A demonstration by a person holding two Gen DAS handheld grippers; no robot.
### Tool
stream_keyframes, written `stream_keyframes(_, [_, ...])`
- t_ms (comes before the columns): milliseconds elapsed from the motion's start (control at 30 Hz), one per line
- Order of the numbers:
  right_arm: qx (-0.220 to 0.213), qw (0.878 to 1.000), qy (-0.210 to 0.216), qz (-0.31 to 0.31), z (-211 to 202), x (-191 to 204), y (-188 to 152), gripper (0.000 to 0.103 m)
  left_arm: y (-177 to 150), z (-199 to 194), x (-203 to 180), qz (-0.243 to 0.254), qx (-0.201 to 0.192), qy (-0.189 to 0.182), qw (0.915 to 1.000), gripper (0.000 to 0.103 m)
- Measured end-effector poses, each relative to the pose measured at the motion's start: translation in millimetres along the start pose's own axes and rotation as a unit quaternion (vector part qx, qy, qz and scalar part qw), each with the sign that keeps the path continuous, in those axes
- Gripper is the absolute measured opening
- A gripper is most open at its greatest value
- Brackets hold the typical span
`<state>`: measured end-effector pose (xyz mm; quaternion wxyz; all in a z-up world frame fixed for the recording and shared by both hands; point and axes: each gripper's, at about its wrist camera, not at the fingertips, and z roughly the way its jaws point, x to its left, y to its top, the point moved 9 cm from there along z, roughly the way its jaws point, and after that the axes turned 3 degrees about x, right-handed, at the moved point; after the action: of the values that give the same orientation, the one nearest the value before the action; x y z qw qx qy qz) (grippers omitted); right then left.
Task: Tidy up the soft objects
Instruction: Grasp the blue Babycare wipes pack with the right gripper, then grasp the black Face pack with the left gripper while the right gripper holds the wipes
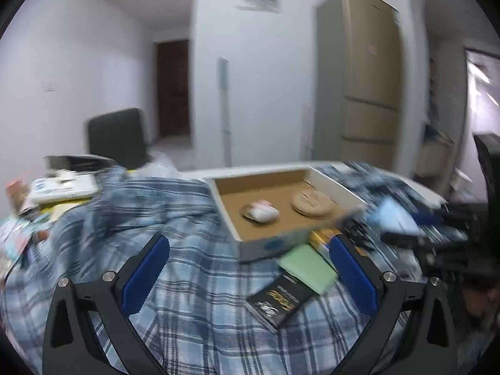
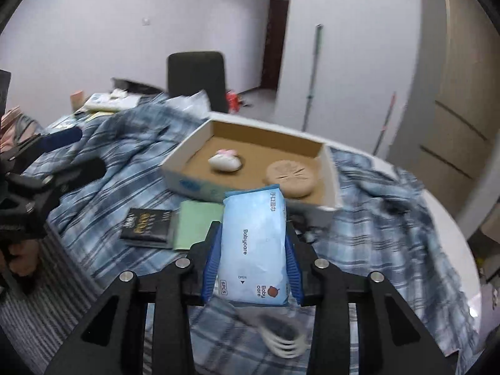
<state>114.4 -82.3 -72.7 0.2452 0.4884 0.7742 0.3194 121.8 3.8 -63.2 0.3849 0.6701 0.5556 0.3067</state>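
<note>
In the right wrist view my right gripper (image 2: pixel 253 231) is shut on a light blue pack of wet wipes (image 2: pixel 254 243), held above the plaid cloth just short of the cardboard box (image 2: pixel 184 159). A white plush toy (image 2: pixel 225 161) and a round tan cushion (image 2: pixel 290 175) lie inside the box. My left gripper (image 1: pixel 250 247) stands open and holds nothing, facing the box's (image 1: pixel 225 206) front wall. The left wrist view shows the toy (image 1: pixel 261 212), the cushion (image 1: pixel 312 203), and the blurred pack (image 1: pixel 390 215) at the right.
A blue plaid cloth (image 2: pixel 390 234) covers the round table. A black booklet (image 2: pixel 147 223) and a green notebook (image 2: pixel 197 225) lie in front of the box. White plastic forks (image 2: pixel 284 340) sit under my right gripper. Books clutter the far left (image 1: pixel 62 187); a dark chair (image 2: pixel 197 78) stands behind.
</note>
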Motion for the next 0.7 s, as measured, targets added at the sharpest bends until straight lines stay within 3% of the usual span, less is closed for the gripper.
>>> stream_keyframes(133, [-0.011, 0.999, -0.031, 0.013, -6, -20, -1, 0.037, 3, 10, -7, 0.064, 0.030, -0.023, 0.9972, 0.103])
stream_keyframes(233, [0.000, 1.000, -0.017, 0.026, 1, -25, -6, 0.037, -7, 24, -18, 0.121, 0.078, -0.070, 0.9871, 0.103])
stream_keyframes(267, [0.002, 1.000, -0.013, 0.029, 4, -25, -7, 0.037, -11, 29, -17, 0.126, 0.090, -0.072, 0.9852, 0.103])
stream_keyframes(333, [0.002, 1.000, -0.008, 0.030, 4, -23, -8, 0.037, -19, 42, -17, 0.127, 0.127, -0.085, 0.9799, 0.092])
stream_keyframes(467, [-0.008, 1.000, -0.007, 0.028, 0, -22, -8, 0.037, -37, 59, -25, 0.122, 0.183, -0.150, 0.9640, 0.090])
stream_keyframes(533, [-0.007, 1.000, -0.008, 0.027, 1, -22, -9, 0.037, -42, 66, -26, 0.131, 0.196, -0.135, 0.9623, 0.083])
stream_keyframes(700, [0.000, 1.000, 0.002, 0.030, 5, -21, -12, 0.037, -55, 75, -36, 0.153, 0.232, -0.153, 0.9484, 0.083])
